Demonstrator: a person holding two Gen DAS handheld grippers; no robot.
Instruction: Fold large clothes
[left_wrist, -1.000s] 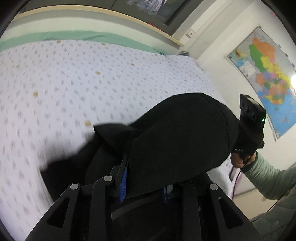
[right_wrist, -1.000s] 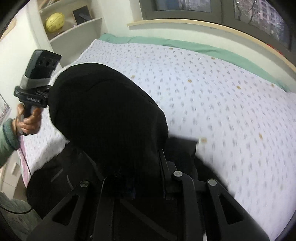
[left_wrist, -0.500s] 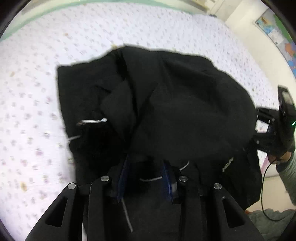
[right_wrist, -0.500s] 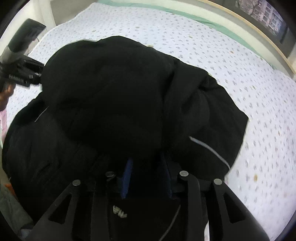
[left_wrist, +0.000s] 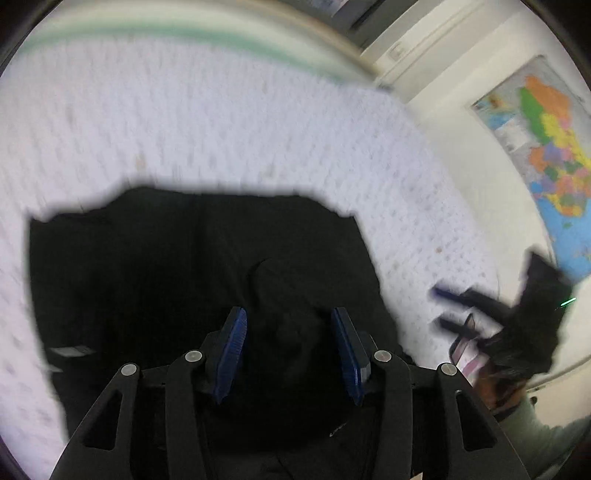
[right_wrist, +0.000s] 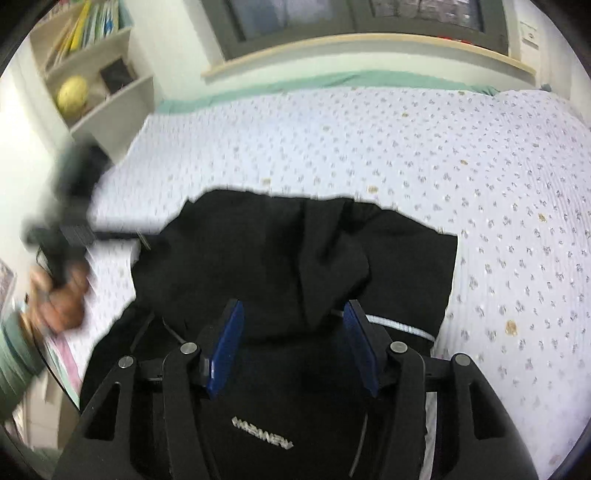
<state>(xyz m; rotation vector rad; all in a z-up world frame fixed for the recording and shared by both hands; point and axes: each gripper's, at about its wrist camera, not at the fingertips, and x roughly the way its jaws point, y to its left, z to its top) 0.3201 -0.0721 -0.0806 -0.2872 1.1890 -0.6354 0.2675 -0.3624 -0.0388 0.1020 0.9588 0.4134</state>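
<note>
Gaping wide, both the left gripper (left_wrist: 288, 332) and right gripper (right_wrist: 291, 330) hold nothing; black garment (right_wrist: 314, 258) lies between and beyond their jaws, its near part hidden.

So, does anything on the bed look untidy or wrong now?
Yes. The black garment lies bunched on the bed, with one flap folded crookedly over the middle and uneven edges. Both grippers, left and right, are open above it. Nothing looks torn or spilled.
</note>
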